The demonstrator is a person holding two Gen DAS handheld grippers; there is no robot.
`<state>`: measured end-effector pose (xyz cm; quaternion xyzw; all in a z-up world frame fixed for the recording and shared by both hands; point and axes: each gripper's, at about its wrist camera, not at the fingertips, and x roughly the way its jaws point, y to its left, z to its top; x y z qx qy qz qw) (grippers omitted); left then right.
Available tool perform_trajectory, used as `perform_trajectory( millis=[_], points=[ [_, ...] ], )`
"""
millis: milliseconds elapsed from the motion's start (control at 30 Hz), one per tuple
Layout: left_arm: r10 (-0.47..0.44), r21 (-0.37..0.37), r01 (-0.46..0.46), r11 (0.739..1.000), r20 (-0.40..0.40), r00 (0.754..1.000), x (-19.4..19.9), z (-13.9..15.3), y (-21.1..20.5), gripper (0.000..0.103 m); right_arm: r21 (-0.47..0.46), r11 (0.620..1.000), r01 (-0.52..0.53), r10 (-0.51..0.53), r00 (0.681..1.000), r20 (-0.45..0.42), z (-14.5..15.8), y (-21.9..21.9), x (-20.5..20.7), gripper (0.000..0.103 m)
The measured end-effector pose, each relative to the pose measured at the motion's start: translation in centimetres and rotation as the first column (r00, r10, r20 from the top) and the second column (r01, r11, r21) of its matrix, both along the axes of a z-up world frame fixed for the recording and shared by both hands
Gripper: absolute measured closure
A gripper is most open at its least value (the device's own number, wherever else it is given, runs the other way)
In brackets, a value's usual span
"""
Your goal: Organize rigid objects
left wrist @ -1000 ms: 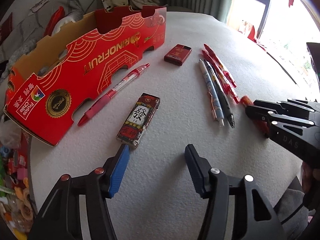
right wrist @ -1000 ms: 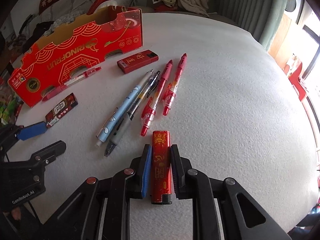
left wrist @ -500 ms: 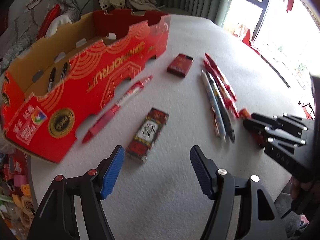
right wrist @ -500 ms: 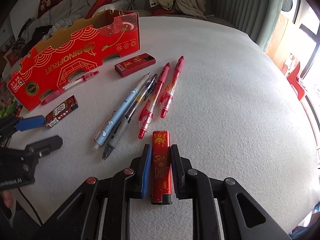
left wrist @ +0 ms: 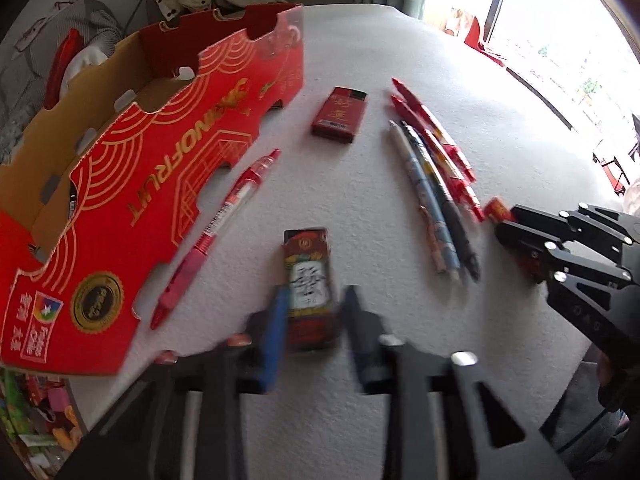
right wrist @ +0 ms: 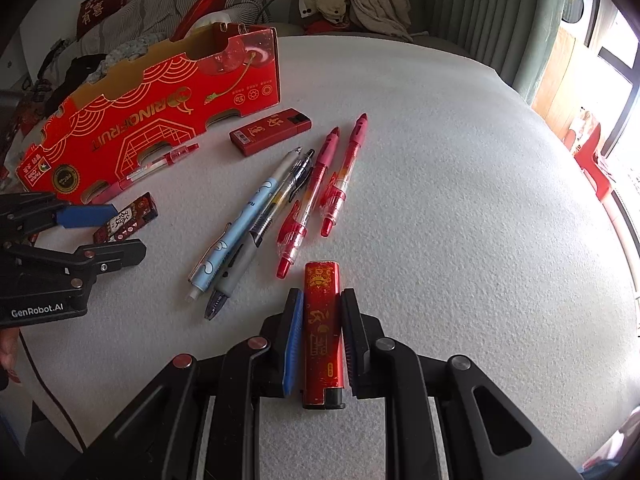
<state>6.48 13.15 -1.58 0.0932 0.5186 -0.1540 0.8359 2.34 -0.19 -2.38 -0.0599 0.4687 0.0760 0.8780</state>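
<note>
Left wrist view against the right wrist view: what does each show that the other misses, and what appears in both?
Only left wrist: the brown inside of the red box, and the dark patterned lighter seen lengthwise between the closing jaws of the left tool. Only right wrist: the whole printed face of the red lighter clamped in the right tool. Both: the box, the lone red pen beside it, the flat red case, and four pens side by side.

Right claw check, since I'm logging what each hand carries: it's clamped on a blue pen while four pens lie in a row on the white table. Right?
Not quite. The right wrist view shows the right claw clamped on a red lighter, not a blue pen. The blue pen lies in the row of four on the white table.
</note>
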Motion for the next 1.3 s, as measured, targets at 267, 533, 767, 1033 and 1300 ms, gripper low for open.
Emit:
perform_trajectory(
  millis=[267, 533, 767, 1033, 1300],
  points=[
    [0.104, -0.073, -0.102, 0.992, 0.019, 0.994, -0.8, 0.0, 0.6, 0.078, 0.050, 0.999, 0.002, -0.001, 1.000, -0.014, 0.1, -0.7, -0.2, 0.083],
    [0.110, -0.083, -0.105, 0.991, 0.066, 0.992, -2.6, 1.3, -0.7, 0.078, 0.118, 0.993, -0.022, 0.017, 0.999, 0.045, 1.5, -1.1, -0.9, 0.083],
    [0.161, -0.080, -0.154, 0.985, 0.095, 0.982, -3.2, 2.7, 0.2, 0.078, 0.077, 0.994, -0.075, 0.069, 0.995, 0.075, 2.8, 0.9, -0.9, 0.083],
    [0.265, -0.100, -0.254, 0.962, 0.118, 0.957, -3.8, 4.3, 3.9, 0.078, 0.007, 0.984, -0.177, 0.175, 0.977, 0.120, 4.1, 4.9, -0.9, 0.083],
    [0.341, -0.123, -0.325, 0.938, 0.147, 0.928, -4.2, 6.0, 7.0, 0.078, -0.034, 0.967, -0.253, 0.255, 0.951, 0.174, 6.0, 8.9, -1.0, 0.083]
  ],
)
